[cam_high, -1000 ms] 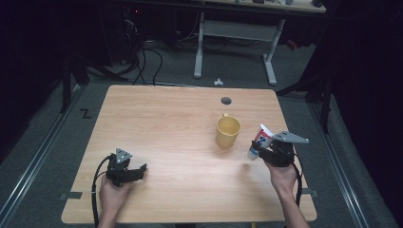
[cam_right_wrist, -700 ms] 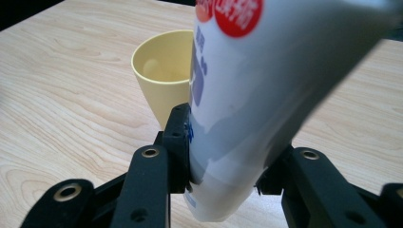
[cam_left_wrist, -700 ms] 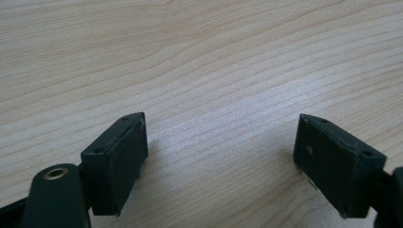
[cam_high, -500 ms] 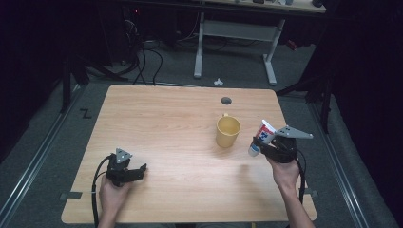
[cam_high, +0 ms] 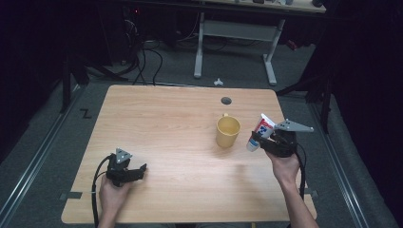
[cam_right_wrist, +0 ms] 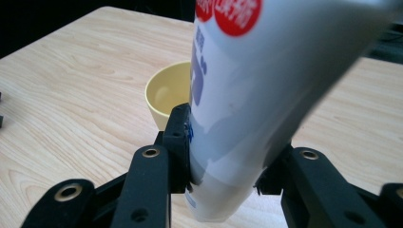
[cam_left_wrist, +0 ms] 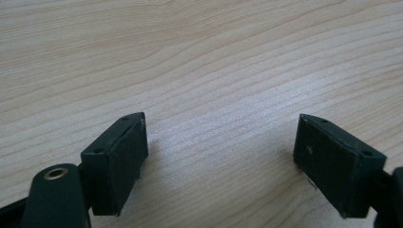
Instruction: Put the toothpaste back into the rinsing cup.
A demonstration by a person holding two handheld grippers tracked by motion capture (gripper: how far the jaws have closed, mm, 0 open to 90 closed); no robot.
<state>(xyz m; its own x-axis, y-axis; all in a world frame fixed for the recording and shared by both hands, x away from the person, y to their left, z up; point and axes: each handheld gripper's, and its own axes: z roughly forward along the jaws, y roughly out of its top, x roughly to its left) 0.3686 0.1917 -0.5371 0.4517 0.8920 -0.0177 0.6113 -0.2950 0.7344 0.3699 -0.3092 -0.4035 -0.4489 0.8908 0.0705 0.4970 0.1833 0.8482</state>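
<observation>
A white toothpaste tube (cam_high: 259,133) with red and blue print is held tilted above the table, cap end down, by my right gripper (cam_high: 264,139), which is shut on it. Seen from the right gripper view, the tube (cam_right_wrist: 247,104) stands large between the black jaws, with the yellow mug (cam_right_wrist: 167,97) behind it. That mug (cam_high: 227,131) stands upright just left of the tube. My left gripper (cam_high: 135,171) rests low at the front left of the wooden table (cam_high: 161,128), open, with bare wood between its fingers (cam_left_wrist: 116,161).
A round cable hole (cam_high: 226,100) is set into the table near its far edge. A white desk frame (cam_high: 235,42) stands on the dark floor beyond the table. Cables lie on the floor at the back left.
My right gripper has risen a little with the toothpaste tube. The left gripper has stayed where it was.
</observation>
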